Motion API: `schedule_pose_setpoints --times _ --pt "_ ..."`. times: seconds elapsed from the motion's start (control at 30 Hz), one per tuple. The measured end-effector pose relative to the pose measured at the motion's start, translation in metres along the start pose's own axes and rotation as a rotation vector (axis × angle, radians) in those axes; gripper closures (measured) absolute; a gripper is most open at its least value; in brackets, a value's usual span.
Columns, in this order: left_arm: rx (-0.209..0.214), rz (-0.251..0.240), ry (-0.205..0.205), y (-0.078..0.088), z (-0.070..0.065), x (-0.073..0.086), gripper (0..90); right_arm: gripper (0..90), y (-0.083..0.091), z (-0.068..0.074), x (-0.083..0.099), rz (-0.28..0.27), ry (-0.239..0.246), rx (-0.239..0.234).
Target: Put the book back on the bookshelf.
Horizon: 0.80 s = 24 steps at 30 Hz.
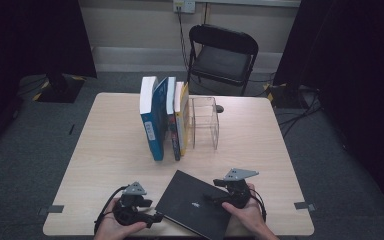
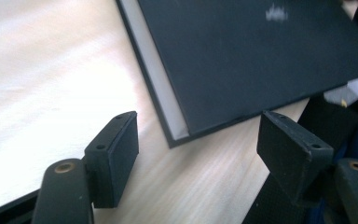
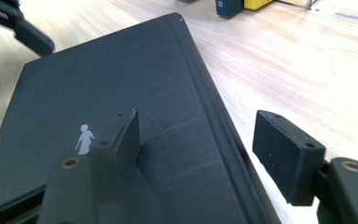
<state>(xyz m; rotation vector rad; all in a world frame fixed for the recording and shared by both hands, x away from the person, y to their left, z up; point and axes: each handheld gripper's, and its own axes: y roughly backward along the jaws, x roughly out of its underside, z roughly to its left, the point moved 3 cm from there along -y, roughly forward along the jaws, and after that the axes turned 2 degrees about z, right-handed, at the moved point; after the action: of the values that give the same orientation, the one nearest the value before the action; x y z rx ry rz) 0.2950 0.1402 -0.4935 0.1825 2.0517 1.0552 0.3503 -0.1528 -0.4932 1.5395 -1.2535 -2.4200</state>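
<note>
The black book (image 1: 196, 204) lies flat on the near edge of the desk (image 1: 110, 145), turned askew, its long axis running from near-right to far-left, one corner toward the upright books (image 1: 163, 117). The left hand-held gripper (image 2: 198, 140) stands apart, nothing between its pads, facing the book's near-left corner. The right hand-held gripper (image 3: 196, 154) stands apart too, straddling the book's right edge without pressing. The step looks like getting a grip; next, the right jaws need to close on that edge.
</note>
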Motion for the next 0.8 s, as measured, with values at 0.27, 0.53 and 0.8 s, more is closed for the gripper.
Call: schedule_pose_setpoints --times 0.27,0.53,0.8 --pt "-0.089 0.065 -0.105 -0.021 -0.012 -0.007 38.4 32.3 0.000 0.000 0.000 0.000 0.001 -0.005" --pt "-0.125 0.048 -0.054 -0.021 0.000 -0.014 39.4 31.7 0.001 -0.003 0.001 0.014 -0.026 -0.016" --pt "-0.160 0.026 0.019 -0.024 0.022 -0.029 43.1 31.8 0.012 -0.002 0.009 0.038 -0.032 -0.031"
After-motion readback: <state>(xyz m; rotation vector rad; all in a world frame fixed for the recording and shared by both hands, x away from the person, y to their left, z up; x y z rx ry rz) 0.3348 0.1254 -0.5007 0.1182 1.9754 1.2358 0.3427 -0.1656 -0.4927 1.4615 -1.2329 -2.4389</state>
